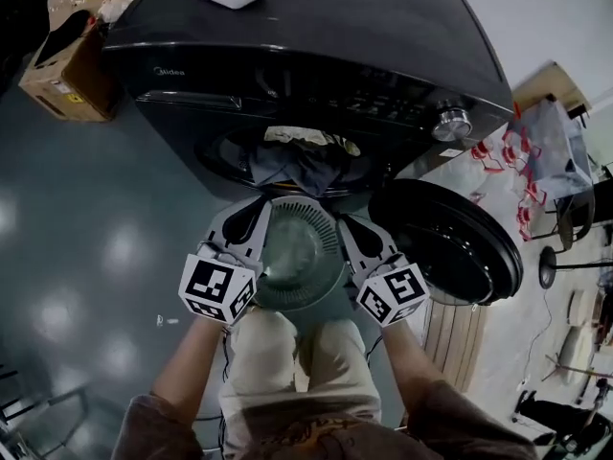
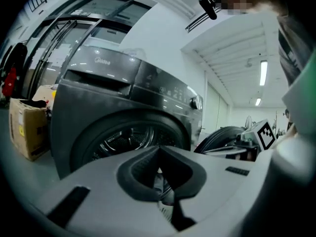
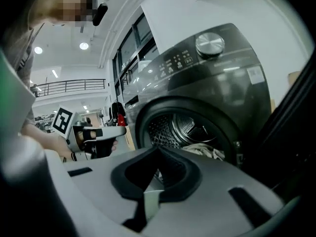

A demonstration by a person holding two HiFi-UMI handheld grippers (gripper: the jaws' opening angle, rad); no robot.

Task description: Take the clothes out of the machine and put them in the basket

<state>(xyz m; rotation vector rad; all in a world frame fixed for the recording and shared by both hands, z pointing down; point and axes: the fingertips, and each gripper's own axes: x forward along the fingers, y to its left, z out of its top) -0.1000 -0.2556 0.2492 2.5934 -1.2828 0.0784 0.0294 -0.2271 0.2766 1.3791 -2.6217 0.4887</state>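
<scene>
The clothes (image 1: 305,159) lay bunched at the lower lip of the washing machine's (image 1: 316,36) round opening, a dark piece drooping over its edge. Just below that edge stood the green basket (image 1: 305,217). The left gripper (image 1: 255,209) was beside its left rim and the right gripper (image 1: 345,223) beside its right rim, each with jaws pressed together on nothing, both aimed at the opening. The open door (image 1: 450,242) hung close on the right gripper's right. Bare floor (image 1: 96,247) lay open leftward, up to a cardboard box (image 1: 62,65).
</scene>
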